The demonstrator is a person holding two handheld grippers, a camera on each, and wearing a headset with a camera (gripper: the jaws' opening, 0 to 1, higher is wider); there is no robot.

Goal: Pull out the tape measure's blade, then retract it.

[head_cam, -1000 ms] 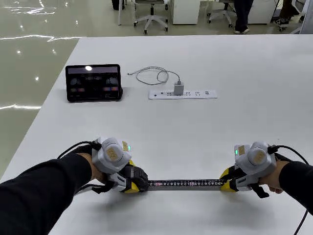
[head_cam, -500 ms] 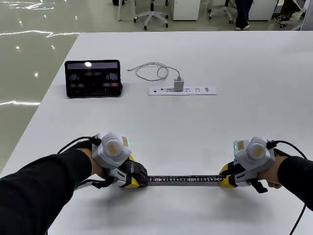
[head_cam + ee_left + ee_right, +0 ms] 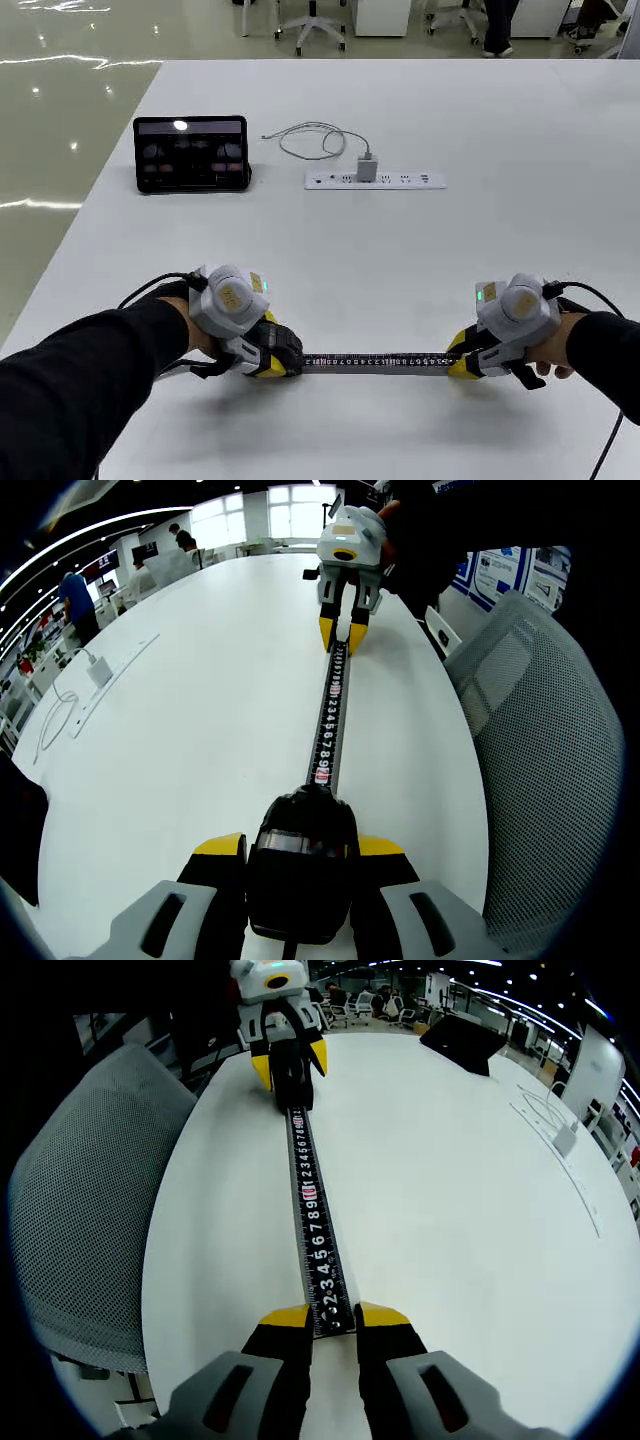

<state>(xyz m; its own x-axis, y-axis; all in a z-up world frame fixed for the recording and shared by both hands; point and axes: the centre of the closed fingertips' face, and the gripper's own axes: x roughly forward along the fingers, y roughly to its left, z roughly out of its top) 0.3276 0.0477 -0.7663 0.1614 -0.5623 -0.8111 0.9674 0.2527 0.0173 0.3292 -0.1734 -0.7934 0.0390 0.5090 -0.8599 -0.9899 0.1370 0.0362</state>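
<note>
Left gripper (image 3: 300,846): gripping the black tape measure (image 3: 303,865), yellow jaw tips pressing on both flanks of the case.

Right gripper (image 3: 332,1318): pinching the free end of the blade (image 3: 312,1210), jaws closed tight against it.

Blade: running straight and drawn out from the case to the right gripper, numbers facing up, lying low along the near edge of the white table (image 3: 420,270).

Tablet (image 3: 191,153): standing propped at the far left of the table, well apart from the grippers.

Power strip (image 3: 375,180): lying to the right of the tablet and carrying a white charger (image 3: 367,168), whose cable (image 3: 310,145) is looping behind it.

Grey mesh chair (image 3: 540,760): sitting just off the near edge of the table.
</note>
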